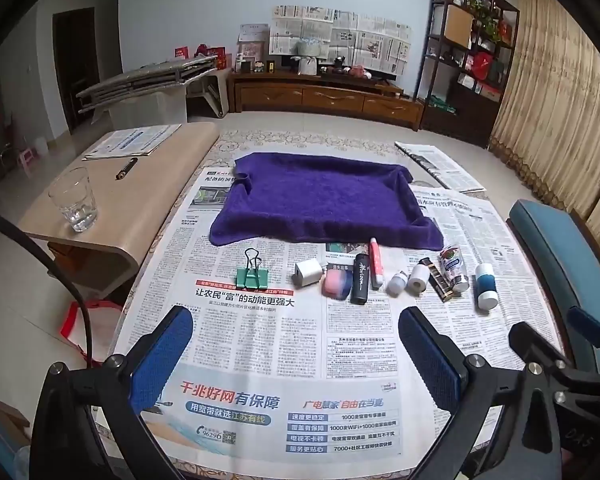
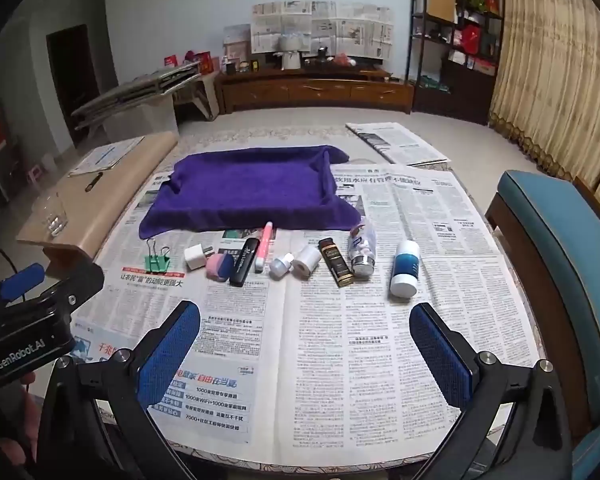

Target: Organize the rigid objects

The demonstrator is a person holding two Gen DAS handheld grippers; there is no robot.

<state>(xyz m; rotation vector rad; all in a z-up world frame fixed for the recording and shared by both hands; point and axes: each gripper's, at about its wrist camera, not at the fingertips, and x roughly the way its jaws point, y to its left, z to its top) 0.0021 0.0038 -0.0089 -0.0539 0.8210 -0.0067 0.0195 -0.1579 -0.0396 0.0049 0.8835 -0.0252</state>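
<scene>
A row of small objects lies on the newspaper in front of a purple towel-lined tray (image 1: 324, 200) (image 2: 252, 190): a green binder clip (image 1: 252, 276) (image 2: 156, 264), a white charger plug (image 1: 307, 274) (image 2: 196, 257), a pink and blue eraser (image 1: 335, 285) (image 2: 219, 267), a black tube (image 1: 360, 280) (image 2: 245, 262), a pink pen (image 1: 375, 262) (image 2: 264, 250), small white bottles (image 1: 398, 282) (image 2: 282, 266), a dark box (image 1: 436, 282) (image 2: 336, 266), a squeeze tube (image 1: 454, 268) (image 2: 363, 252) and a blue-and-white bottle (image 1: 486, 286) (image 2: 405, 274). My left gripper (image 1: 296, 328) and right gripper (image 2: 305, 320) are open and empty, hovering short of the row.
A glass (image 1: 74, 204) and a pen (image 1: 126, 168) sit on the beige side table (image 1: 140, 200) at left. A blue chair (image 2: 560, 260) stands at right. A folded newspaper (image 2: 396, 142) lies behind the tray.
</scene>
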